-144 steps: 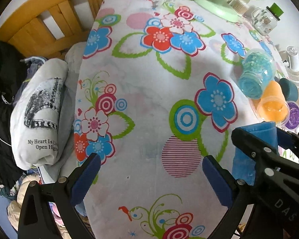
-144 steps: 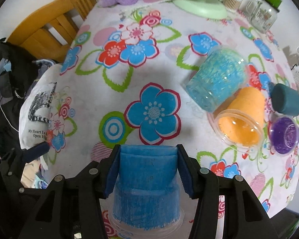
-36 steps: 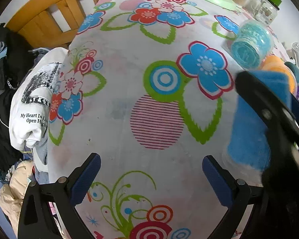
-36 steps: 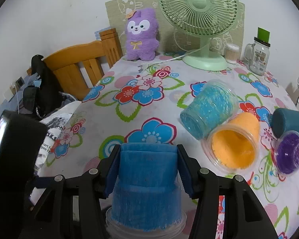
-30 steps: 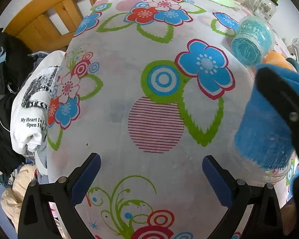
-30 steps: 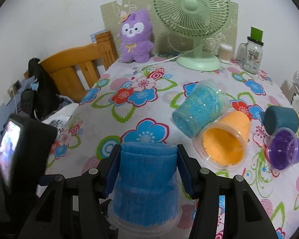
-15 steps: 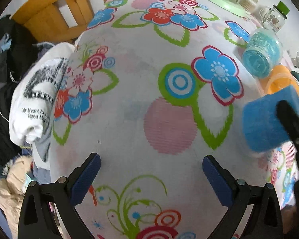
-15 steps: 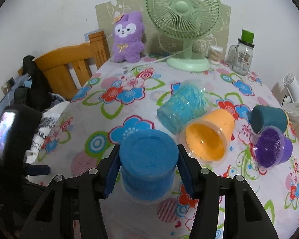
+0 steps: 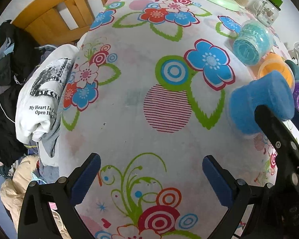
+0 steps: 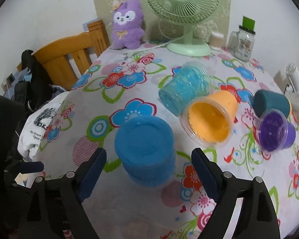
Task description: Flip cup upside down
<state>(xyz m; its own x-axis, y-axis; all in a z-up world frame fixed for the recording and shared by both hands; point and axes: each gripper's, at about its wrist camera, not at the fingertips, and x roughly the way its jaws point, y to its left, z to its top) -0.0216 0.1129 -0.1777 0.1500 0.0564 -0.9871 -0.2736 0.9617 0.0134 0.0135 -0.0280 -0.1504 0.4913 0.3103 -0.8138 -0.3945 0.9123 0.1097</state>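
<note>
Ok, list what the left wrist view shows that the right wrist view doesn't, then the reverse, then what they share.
Only the left wrist view: the left claw, open over bare tablecloth, and the blue cup's side wall with one black finger of the right claw in front of it.

Only the right wrist view: the purple plush toy, the whole green fan, the blue cup's flat base facing up between the pads of the open right claw.

Both: blue cup, turquoise cup, orange cup, purple cup, glass jar, wooden chair.
</note>
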